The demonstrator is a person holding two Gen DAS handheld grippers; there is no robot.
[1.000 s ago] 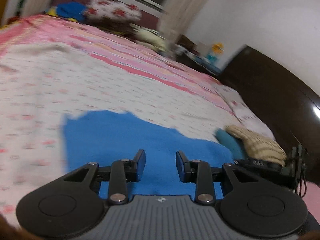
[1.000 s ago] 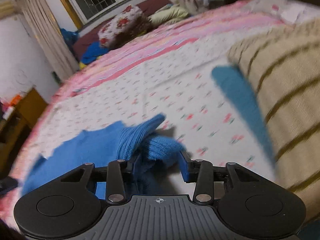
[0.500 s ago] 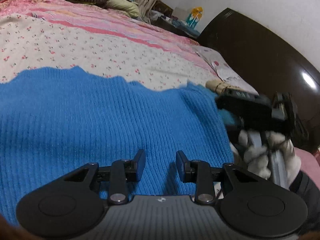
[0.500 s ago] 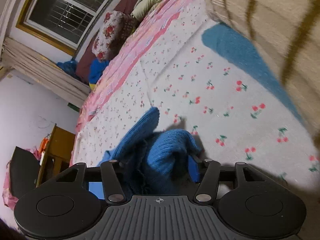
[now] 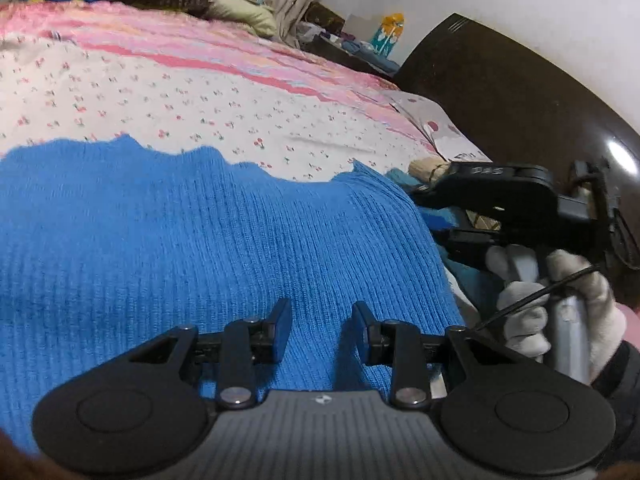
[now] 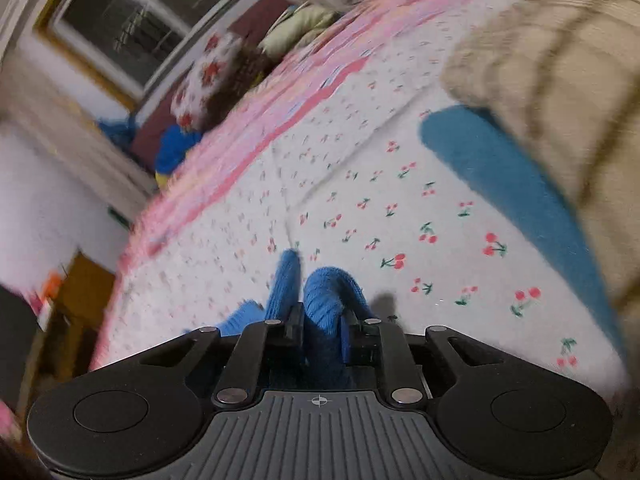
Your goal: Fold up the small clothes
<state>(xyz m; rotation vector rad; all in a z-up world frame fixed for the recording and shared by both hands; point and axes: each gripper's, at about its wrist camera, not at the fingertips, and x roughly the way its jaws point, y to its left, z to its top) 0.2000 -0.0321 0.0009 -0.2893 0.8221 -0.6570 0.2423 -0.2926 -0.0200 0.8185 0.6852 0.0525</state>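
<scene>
Bed (image 5: 240, 92), white cherry-print sheet with a pink striped blanket band along its far side: wide bare sheet beyond the garment, toward the cushions and window. Bright blue ribbed knit garment (image 5: 192, 240): spread flat on the near sheet, far edge wavy, right edge dropping toward the person's white-gloved right hand (image 5: 560, 304). Left gripper (image 5: 322, 332): jaws partly apart above the blue knit, nothing between them, pads clear of the cloth. Right gripper (image 6: 320, 328): jaws have just been closing and now pinch a bunched fold of the blue knit, which bulges up between the pads; open sheet ahead of it. Teal fabric piece (image 6: 516, 184): lies to the right, partly beneath a beige knit with darker stripes (image 6: 560, 80). Dark wooden headboard (image 5: 520, 120): bounds the bed at far right.
</scene>
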